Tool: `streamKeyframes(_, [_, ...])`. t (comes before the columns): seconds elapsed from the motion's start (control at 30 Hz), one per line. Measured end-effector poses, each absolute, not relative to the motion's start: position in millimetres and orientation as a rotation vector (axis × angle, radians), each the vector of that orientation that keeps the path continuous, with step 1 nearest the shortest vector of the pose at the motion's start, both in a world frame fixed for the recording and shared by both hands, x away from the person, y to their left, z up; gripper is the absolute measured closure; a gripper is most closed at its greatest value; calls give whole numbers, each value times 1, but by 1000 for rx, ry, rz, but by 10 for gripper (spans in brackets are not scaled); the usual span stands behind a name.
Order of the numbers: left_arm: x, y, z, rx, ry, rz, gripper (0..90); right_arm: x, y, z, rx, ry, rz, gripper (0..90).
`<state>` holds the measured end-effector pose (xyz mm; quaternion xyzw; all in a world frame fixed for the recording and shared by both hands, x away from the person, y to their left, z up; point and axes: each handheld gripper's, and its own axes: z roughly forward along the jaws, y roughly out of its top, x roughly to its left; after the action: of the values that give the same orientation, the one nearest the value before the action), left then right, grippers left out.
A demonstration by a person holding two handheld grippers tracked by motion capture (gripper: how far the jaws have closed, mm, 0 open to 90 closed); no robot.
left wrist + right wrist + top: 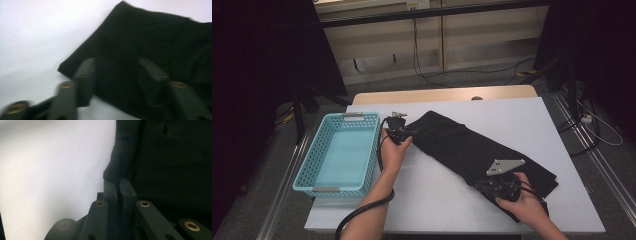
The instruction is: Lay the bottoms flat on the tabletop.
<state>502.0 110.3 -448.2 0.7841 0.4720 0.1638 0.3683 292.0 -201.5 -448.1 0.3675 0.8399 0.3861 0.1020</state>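
Two grippers, black cloth point(472, 150) edges, bare table point(522, 112)

Two hand-held grippers are at work, the left hand-held gripper point(398, 131) and the right hand-held gripper point(501, 184), with one black cloth point(472, 150) stretched between them. One blue basket point(339, 152) sits just left of the left hand-held gripper. All rest on one white counter point(512, 117).

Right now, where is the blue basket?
In the high view, the blue basket sits on the table's left side, just left of the left gripper and the black cloth.
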Motion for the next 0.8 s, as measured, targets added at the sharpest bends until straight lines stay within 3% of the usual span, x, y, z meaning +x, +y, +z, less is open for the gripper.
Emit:
streamKeyframes(0.17, [505,110,-451,2043,1257,511,362,292,-203,-447,1096,2457,1155,775])
streamKeyframes(0.33, [506,114,-458,2012,1308,481,339,294,-204,-446,1123,2395,1162,468])
streamKeyframes(0.47, [508,115,-459,1989,1333,430,359,297,-209,-443,1180,2338,1200,331])
streamKeyframes(0.67, [511,119,-456,1946,1385,385,452,299,-214,-440,1226,2287,1216,282])
streamKeyframes(0.8, [510,122,-458,1963,1375,448,415,301,-217,-441,1244,2276,1206,269])
